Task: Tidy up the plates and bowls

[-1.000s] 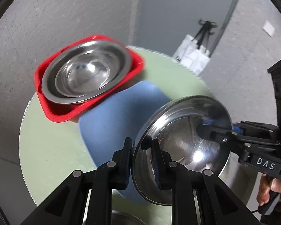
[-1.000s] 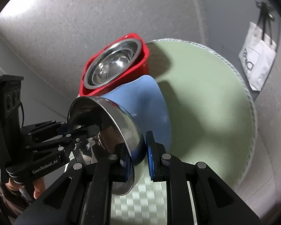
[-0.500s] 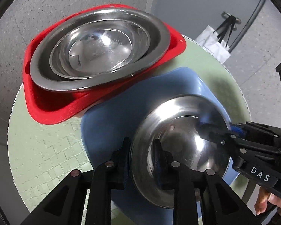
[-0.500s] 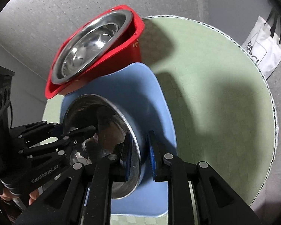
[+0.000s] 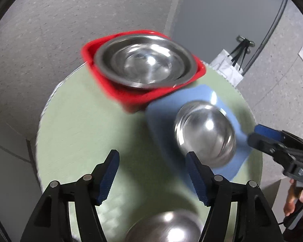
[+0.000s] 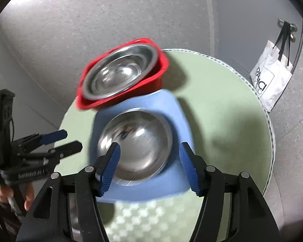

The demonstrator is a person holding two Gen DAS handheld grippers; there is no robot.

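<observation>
Left hand-held gripper (image 5: pixel 152 173): jaws spread wide, gripping nothing, held over the green worktop (image 5: pixel 80 133) to the left of the blue plate.
Right hand-held gripper (image 6: pixel 149 167): jaws spread wide, one blue pad on each side of the small bowl in its own view; contact with the rim cannot be told.
Small steel bowl (image 6: pixel 134 143): sits upright on the blue plate (image 6: pixel 175 109), free of both grippers.
Blue plate: lies flat on the worktop, its far corner just beside or under the red tub.
Red tub (image 5: pixel 131 98): stands at the far edge of the worktop, with a large steel bowl (image 5: pixel 145 62) nested inside and its rim above the tub's edge.
Another steel bowl (image 5: pixel 165 230): blurred, at the near edge of the left wrist view, below the gripper.
White tote bag (image 6: pixel 270 80): hangs on the wall beyond the worktop.
Sharpness: both views are motion-blurred.
</observation>
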